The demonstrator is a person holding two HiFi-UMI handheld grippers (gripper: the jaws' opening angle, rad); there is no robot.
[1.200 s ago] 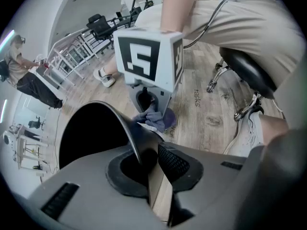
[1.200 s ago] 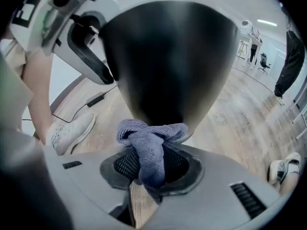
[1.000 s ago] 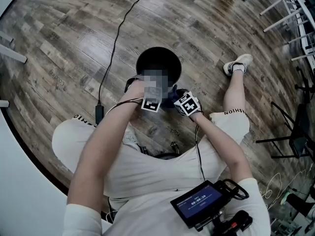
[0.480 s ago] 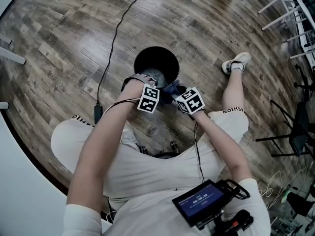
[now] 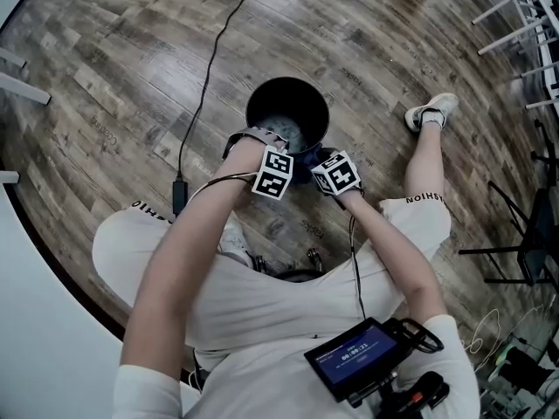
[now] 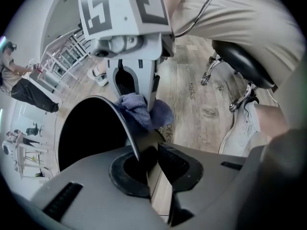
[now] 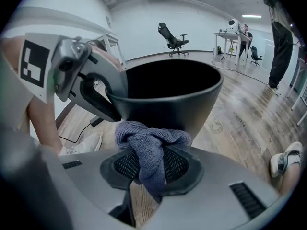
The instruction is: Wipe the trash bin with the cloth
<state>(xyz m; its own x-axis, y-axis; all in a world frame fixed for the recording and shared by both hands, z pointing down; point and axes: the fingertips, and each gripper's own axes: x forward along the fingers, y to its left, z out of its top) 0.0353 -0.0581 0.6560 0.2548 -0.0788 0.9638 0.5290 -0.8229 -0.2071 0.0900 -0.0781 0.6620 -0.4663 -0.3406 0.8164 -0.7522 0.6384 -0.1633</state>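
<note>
The left gripper [image 6: 149, 153] has just been closing its jaws, and they now pinch the near rim of the bin [image 7: 178, 104], one jaw inside the mouth and one outside. We take this to mean the bin is now steadied, so the wiping hand can push against it without it sliding across the floor.

The right gripper [image 7: 151, 166] has its jaws clamped on the cloth [image 7: 152, 139], which bunches up above the pads and hangs in a tail below them. Against the earlier head views, this gripper sits at much the same spot, on our side of the bin just right of the left gripper. The bunch lies at the outer wall just under the rim. It seems to touch the wall, though we cannot be sure from these angles.

The bin stands upright on the wooden floor, close in front of the seated person's knees. By our judgement the wipe of the outer wall is at its start, and most of the wall is not yet reached.

We count one bin, one cloth and two grippers, each bearing one marker cube. One black cable [image 5: 205, 77] runs across the floor to the left of the bin.
</note>
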